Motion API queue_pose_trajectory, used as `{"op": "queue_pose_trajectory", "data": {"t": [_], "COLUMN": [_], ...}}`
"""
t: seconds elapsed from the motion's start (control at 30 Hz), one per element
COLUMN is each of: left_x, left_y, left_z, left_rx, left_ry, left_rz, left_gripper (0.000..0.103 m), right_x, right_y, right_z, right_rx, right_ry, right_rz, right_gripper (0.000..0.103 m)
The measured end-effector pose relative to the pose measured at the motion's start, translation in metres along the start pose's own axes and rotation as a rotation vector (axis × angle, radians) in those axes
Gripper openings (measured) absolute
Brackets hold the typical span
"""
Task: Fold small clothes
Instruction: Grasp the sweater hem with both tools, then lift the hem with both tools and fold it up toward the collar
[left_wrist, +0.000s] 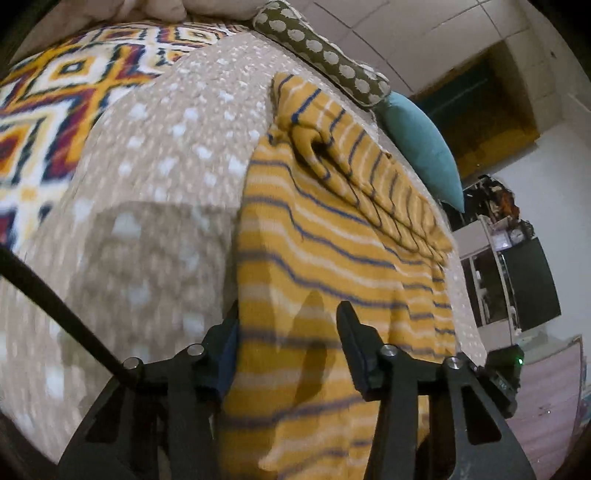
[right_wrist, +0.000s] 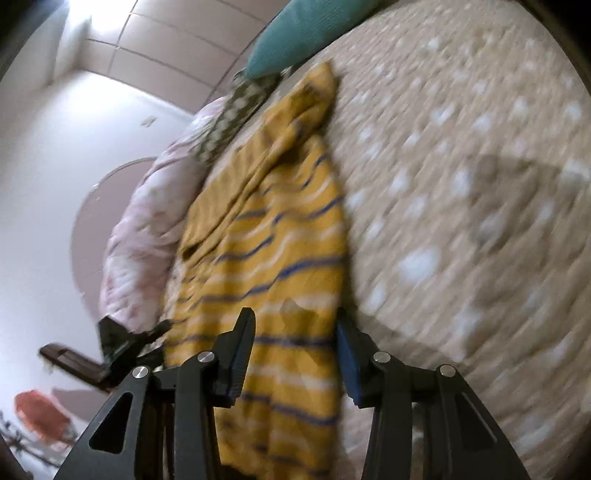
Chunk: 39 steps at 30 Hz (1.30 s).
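A mustard-yellow striped garment (left_wrist: 332, 258) lies spread on the bed, over a beige bedspread (left_wrist: 155, 192) dotted with white. Its upper part is folded over into a thick roll, with one sleeve end standing up near the far edge. In the left wrist view its left edge runs straight down to the left tongs (left_wrist: 286, 325), whose left finger sits right at that edge while the right finger stands over the stripes; the jaws are partly apart, the cloth passes between them, and whether the pads press it cannot be told. The right tongs (right_wrist: 291, 325) likewise straddle the garment (right_wrist: 269, 258) near its right edge, jaws partly apart, grip unclear through the blur. To the garment's left in the left view the bedspread lies bare up to a bright geometric-patterned cover (left_wrist: 55, 110). Along the far side, close by the garment, lie an olive dotted bolster (left_wrist: 321, 48) and a teal cushion (left_wrist: 421, 147); a pale pink quilt (right_wrist: 144, 229) is bunched beyond them.
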<state>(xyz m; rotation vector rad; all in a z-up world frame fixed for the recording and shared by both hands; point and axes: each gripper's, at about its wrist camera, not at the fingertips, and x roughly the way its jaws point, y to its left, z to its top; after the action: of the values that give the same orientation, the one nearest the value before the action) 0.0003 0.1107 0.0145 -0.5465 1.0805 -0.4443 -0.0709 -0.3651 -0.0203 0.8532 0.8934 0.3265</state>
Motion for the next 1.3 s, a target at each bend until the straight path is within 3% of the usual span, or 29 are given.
{"op": "queue_pose_trajectory", "data": {"t": [0.17,0.33,0.57,0.97,1.0,1.07,1.17,1.2,1.3], "left_x": [-0.020,-0.028,-0.026,-0.016,-0.016,-0.016,-0.023,-0.026,-0.041], "left_y": [-0.007,-0.003,-0.005,-0.036,-0.038,-0.041,-0.037,-0.037,-0.046], "left_z": [-0.043,-0.074,-0.092,-0.108,-0.109,-0.110,-0.105,-0.103,-0.099], "left_rx": [0.021,-0.024,0.001,0.117,0.125,0.142,0.134,0.135,0.165], "left_ry": [-0.023,-0.017,-0.024,-0.015,-0.010,-0.006,-0.009,-0.012,-0.035], "left_rz": [-0.028,-0.074,-0.056,0.084,0.095,0.134,0.115,0.117,0.127], "left_gripper": [0.046,0.046,0.047,0.052,0.050,0.020,0.010,0.009,0.009], "right_x": [0.010,0.015,0.016,0.015,0.015,0.014,0.013,0.013,0.010], "right_y": [0.014,0.021,0.019,0.014,0.015,0.015,0.015,0.015,0.019], "right_z": [-0.029,-0.060,-0.092,-0.100,-0.100,-0.102,-0.104,-0.103,-0.100], "right_rx": [-0.012,-0.018,-0.009,0.003,0.001,-0.005,-0.012,-0.011,-0.022], "right_ry": [0.048,0.090,0.133,0.124,0.122,0.121,0.117,0.116,0.106], "right_rz": [0.062,0.091,0.110,0.116,0.112,0.100,0.067,0.049,0.017], "right_gripper": [0.047,0.047,0.047,0.043,0.041,0.039,0.024,0.013,0.010]}}
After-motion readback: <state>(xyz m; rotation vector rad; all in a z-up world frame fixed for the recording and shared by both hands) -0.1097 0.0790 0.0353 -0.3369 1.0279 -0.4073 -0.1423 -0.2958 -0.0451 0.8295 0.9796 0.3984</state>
